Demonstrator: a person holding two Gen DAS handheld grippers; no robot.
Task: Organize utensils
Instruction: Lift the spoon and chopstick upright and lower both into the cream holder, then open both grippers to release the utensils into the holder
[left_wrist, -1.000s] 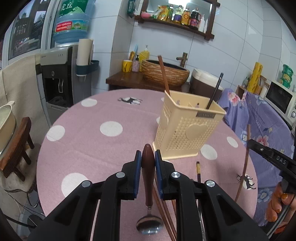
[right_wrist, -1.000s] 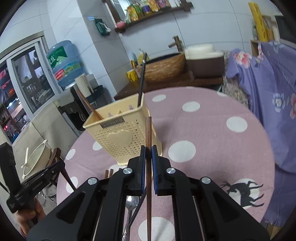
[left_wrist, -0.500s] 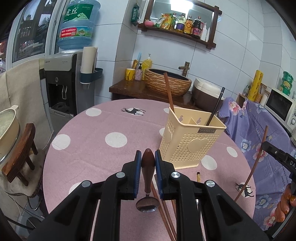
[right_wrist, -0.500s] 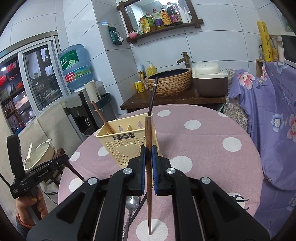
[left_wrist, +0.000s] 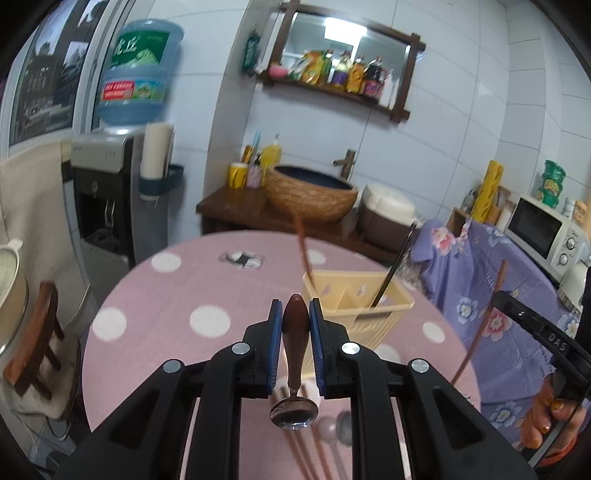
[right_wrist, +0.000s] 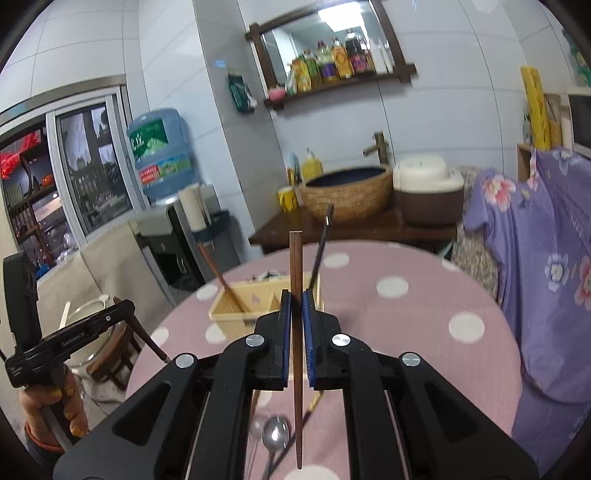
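- Left wrist view: the left tongs (left_wrist: 295, 321) are clamped on the brown handle of a spoon (left_wrist: 294, 369), its steel bowl hanging beneath them. Against a second ago the spoon has come up off the pink dotted tabletop (left_wrist: 177, 295), and the cream utensil basket (left_wrist: 360, 306) now sits lower and smaller in the picture, its open top showing.
- In that basket lean a brown chopstick (left_wrist: 303, 247) and a black chopstick (left_wrist: 391, 273). More chopsticks and spoons (left_wrist: 332, 430) lie on the tabletop under the tongs, partly hidden by them.
- At the right edge the right tongs (left_wrist: 496, 293) carry a brown chopstick, with a hand (left_wrist: 550, 417) on the grip below.
- Right wrist view: the right tongs (right_wrist: 296, 317) are pinched shut on an upright brown chopstick (right_wrist: 295, 266), whose lower tip now hangs clear of the tabletop (right_wrist: 424, 295); earlier it reached nearer the cloth.
- The basket (right_wrist: 251, 306) stands just behind these tongs, half hidden by them. A spoon (right_wrist: 275, 432) lies on the tabletop beneath.
- At the left the left tongs (right_wrist: 127, 306) hold the brown-handled spoon, gripped by a hand (right_wrist: 55, 402).
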